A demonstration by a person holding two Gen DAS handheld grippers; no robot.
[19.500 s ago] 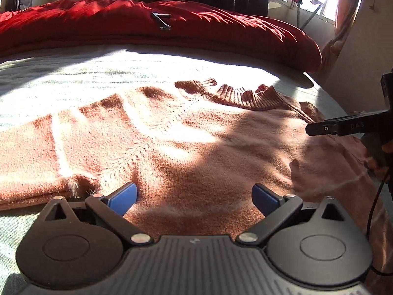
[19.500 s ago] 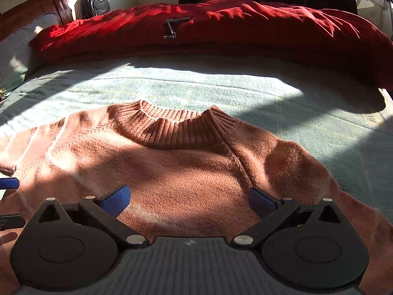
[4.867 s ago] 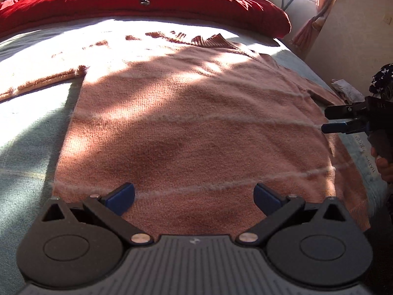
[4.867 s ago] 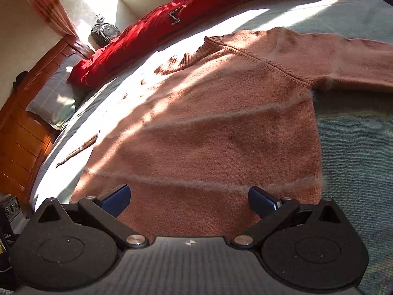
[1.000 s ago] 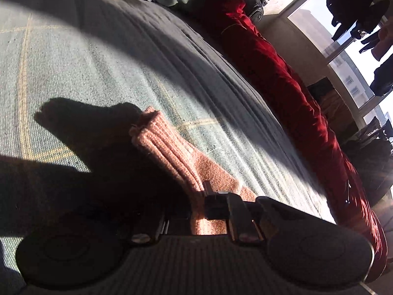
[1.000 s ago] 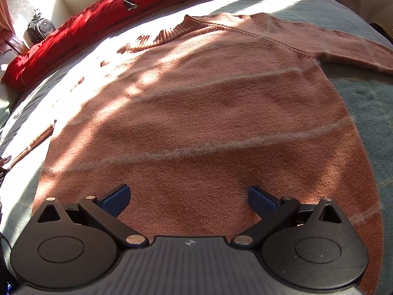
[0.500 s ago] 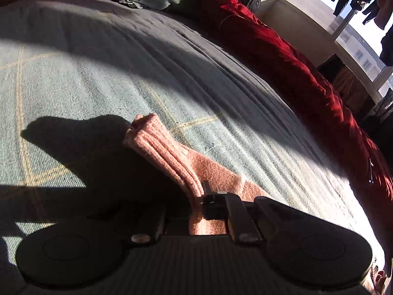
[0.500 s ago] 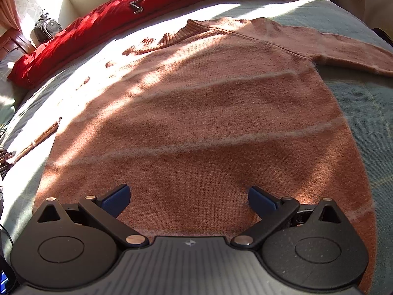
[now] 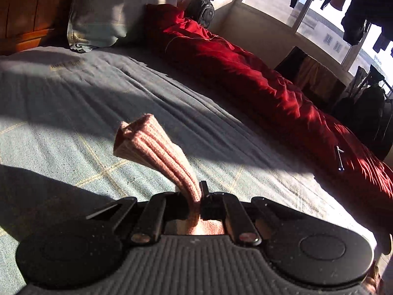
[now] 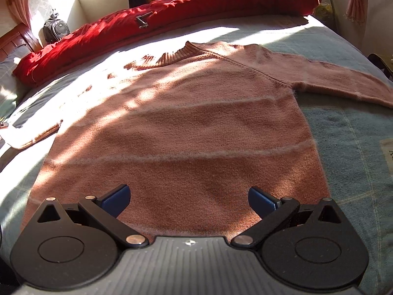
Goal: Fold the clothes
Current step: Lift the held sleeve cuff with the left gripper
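Through the left wrist camera, my left claw (image 9: 200, 198) is clamped on the ribbed cuff (image 9: 152, 147) of the pink sweater's sleeve, and the cuff stands up off the bed (image 9: 61, 113) with its open end pointing away from me. I judge the step in hand to be carrying this sleeve in over the body. To do it well I would keep the clamp firm on the rib, lift only enough that the knit clears the cover without dragging, and lay the sleeve straight so no twist gets trapped underneath. Beyond the cuff the grey-green bedcover runs back to a pillow (image 9: 103, 17) against a wooden headboard (image 9: 27, 12). A red duvet (image 9: 245, 73) is bunched along the far edge, a dark backpack (image 9: 202, 9) sits behind it, and clothes hang at the sunlit window (image 9: 331, 17).

Through the right wrist camera, my right claw (image 10: 189, 200) hovers with its blue pads wide apart, holding nothing, just above the hem. The sweater (image 10: 186, 127) lies flat on the bed with its collar away from me and one sleeve stretched out to the right. The other sleeve leads off to the left edge, where glare washes it out. I would press near the shoulder line to anchor the body as the sleeve crosses. Strong window light stripes the knit, so creases may be hard to read.
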